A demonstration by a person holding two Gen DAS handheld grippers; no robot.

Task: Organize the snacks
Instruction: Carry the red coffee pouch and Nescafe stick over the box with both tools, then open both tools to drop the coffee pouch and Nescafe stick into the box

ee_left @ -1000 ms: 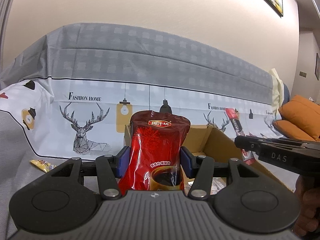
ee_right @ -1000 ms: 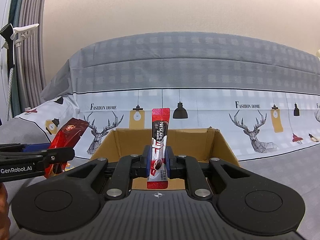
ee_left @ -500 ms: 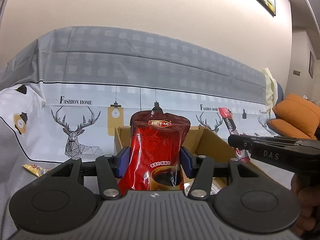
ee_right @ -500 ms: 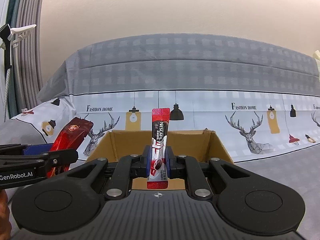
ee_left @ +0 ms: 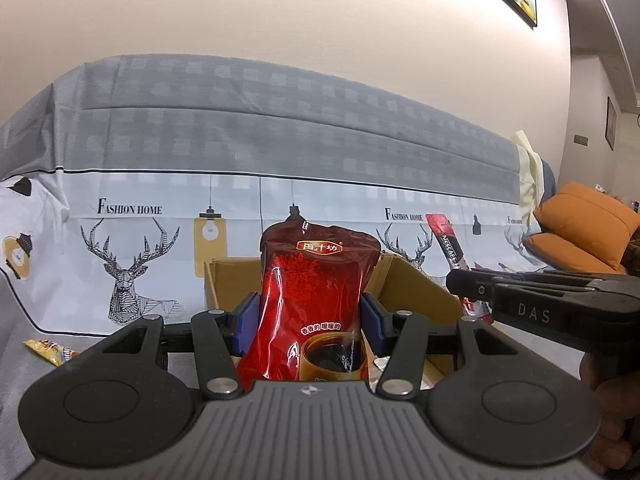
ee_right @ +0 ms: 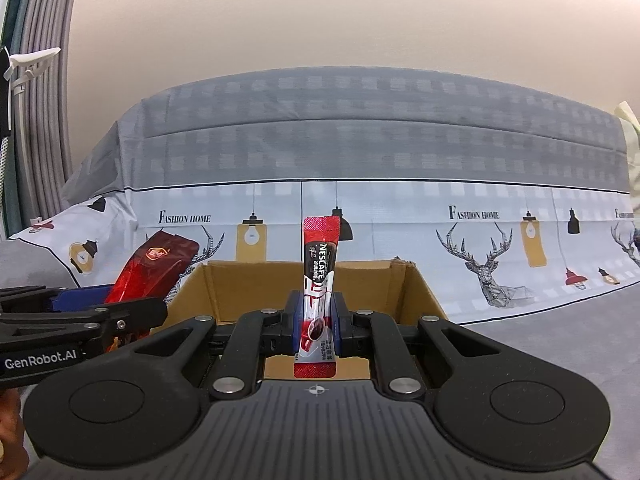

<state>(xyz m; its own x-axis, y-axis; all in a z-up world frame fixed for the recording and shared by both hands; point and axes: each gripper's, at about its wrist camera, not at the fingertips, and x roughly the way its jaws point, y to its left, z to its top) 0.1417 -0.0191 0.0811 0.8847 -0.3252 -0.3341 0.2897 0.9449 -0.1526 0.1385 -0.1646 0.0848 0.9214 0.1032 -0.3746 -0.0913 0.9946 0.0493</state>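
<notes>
Since a second ago your left gripper, clamped on the red pouch, slid slightly left of the cardboard box at frame centre, so a release could miss, while the right gripper pinches the Nescafe stick.

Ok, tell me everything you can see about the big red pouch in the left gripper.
The red foil pouch is glossy and crinkled, with a gold logo badge near its top and a printed cup of dark drink low down. It stands upright, pinched at its sides between the blue pads of the left gripper, in front of the open cardboard box.
</notes>
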